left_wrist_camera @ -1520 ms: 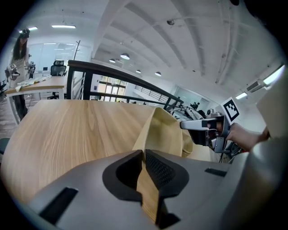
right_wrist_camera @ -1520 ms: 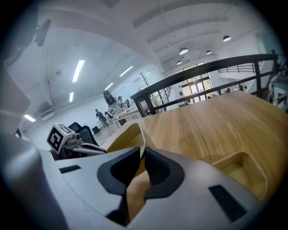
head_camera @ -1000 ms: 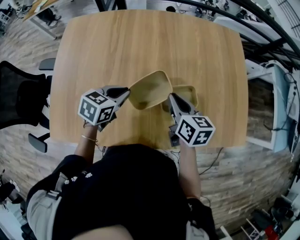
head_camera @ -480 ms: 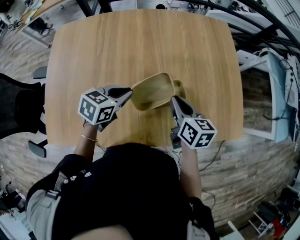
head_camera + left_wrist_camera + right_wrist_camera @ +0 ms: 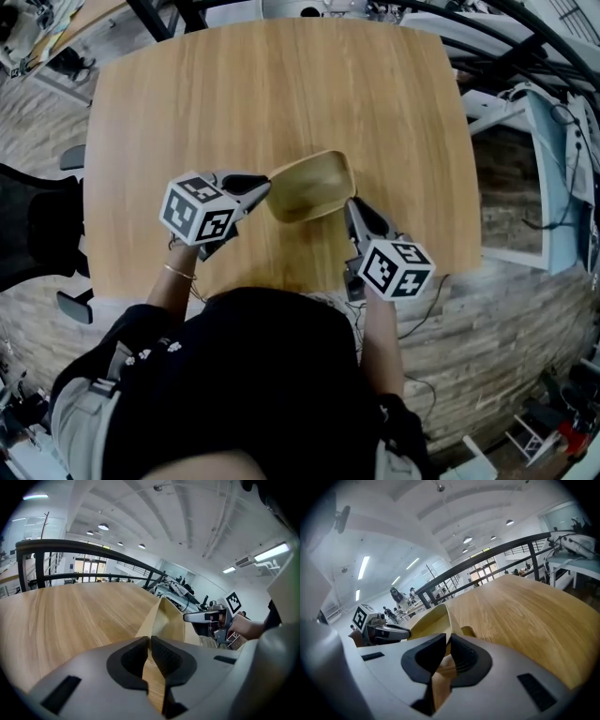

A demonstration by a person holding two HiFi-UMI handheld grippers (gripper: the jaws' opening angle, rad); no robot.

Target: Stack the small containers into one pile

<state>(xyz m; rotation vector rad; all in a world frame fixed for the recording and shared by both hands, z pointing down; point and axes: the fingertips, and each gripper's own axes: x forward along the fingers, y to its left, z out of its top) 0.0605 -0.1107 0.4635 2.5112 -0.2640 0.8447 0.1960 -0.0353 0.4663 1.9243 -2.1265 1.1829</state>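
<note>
A tan, shallow container [image 5: 311, 186] hangs tilted just above the wooden table [image 5: 281, 84], held at two sides. My left gripper [image 5: 266, 186] is shut on its left rim; in the left gripper view the thin wall [image 5: 168, 620] runs out from between the closed jaws [image 5: 149, 641]. My right gripper [image 5: 349, 203] is shut on the right rim, with the wall [image 5: 429, 620] pinched between its pads [image 5: 447, 641]. A second tan container lies under it; only a bit of its rim [image 5: 468, 631] peeks out in the right gripper view.
The table's near edge runs just under both grippers, with the person's body behind it. A black office chair [image 5: 28, 225] stands at the left and a white desk [image 5: 553, 159] at the right. Bare tabletop stretches beyond the containers.
Both grippers have carried the held container to the right over the table. The second container, in plain view at its right a second ago, is now covered by it.
</note>
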